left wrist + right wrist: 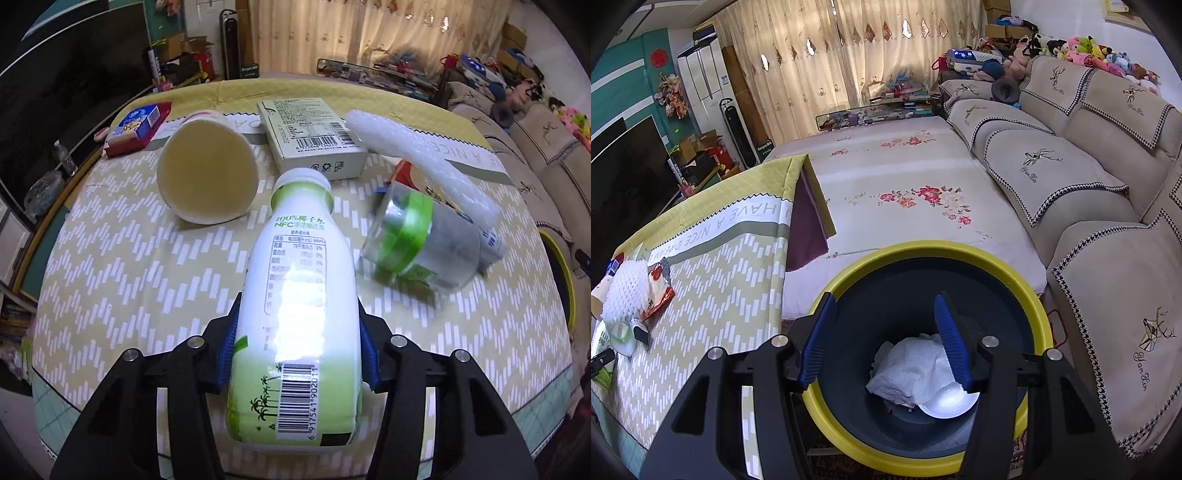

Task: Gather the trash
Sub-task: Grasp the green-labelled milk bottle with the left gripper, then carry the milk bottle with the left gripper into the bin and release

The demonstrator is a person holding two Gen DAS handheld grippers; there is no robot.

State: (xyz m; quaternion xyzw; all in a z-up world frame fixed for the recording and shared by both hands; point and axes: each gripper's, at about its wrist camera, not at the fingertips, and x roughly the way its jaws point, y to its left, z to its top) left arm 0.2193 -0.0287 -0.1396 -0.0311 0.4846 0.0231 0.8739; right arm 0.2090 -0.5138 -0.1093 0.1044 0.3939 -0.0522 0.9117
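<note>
Dim warm indoor light, glare on bottle [295, 295] label — blurred plastic jar [417, 240], fisheye-dark corners

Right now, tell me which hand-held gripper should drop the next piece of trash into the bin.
Left. The left hand-held gripper already clamps the coconut water bottle, pads on both sides. The right hand-held gripper hangs empty and open over the yellow-rimmed bin, with nothing to drop.

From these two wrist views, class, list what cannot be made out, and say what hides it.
- Left view: the white bottle base is hidden by the left gripper.
- Left view: the clear jar is motion-blurred.
- Right view: the bin bottom is covered by tissue.
- Right view: table litter is cut off at the left edge.
</note>
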